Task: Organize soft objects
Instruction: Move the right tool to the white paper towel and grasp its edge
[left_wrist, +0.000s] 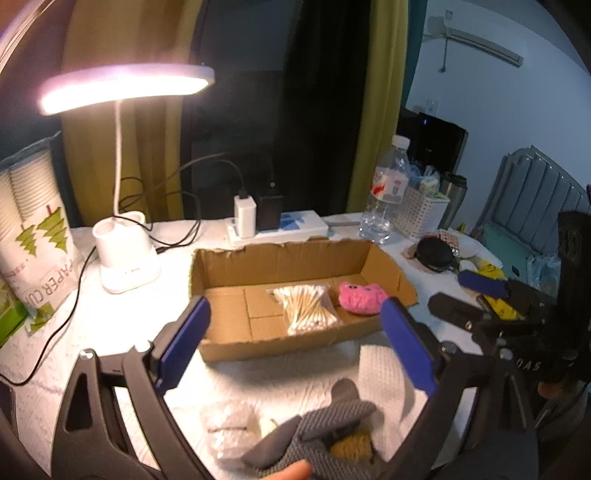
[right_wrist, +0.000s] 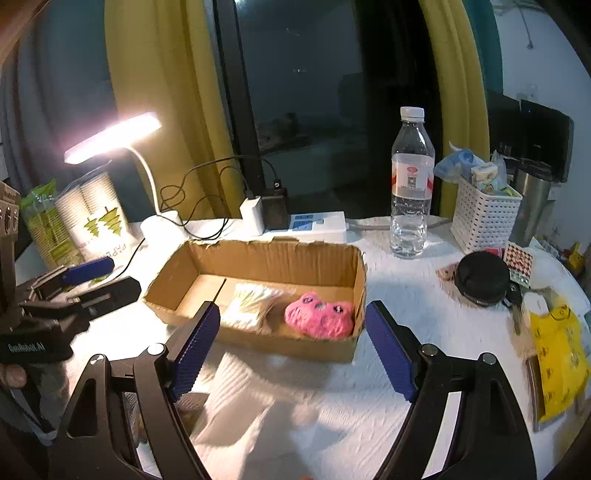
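Note:
An open cardboard box (left_wrist: 280, 254) (right_wrist: 273, 258) sits mid-table. Inside lie a pink plush toy (left_wrist: 362, 298) (right_wrist: 318, 316) at the right end and a bag of cotton swabs (left_wrist: 304, 308) (right_wrist: 251, 303) beside it. My left gripper (left_wrist: 295, 343) is open and empty, in front of the box. Below it lie a grey mesh cloth item (left_wrist: 325, 435), a folded white towel (left_wrist: 384, 373) and a clear plastic bag (left_wrist: 229, 432). My right gripper (right_wrist: 291, 347) is open and empty, just before the box's near wall. The white towel (right_wrist: 251, 395) shows under it.
A lit desk lamp (left_wrist: 125, 221) (right_wrist: 110, 136), paper cup pack (left_wrist: 37, 229), power strip with chargers (right_wrist: 295, 221), water bottle (right_wrist: 410, 184), white basket (right_wrist: 482, 218), black round pouch (right_wrist: 480, 278) and yellow bag (right_wrist: 557, 362) stand around the box.

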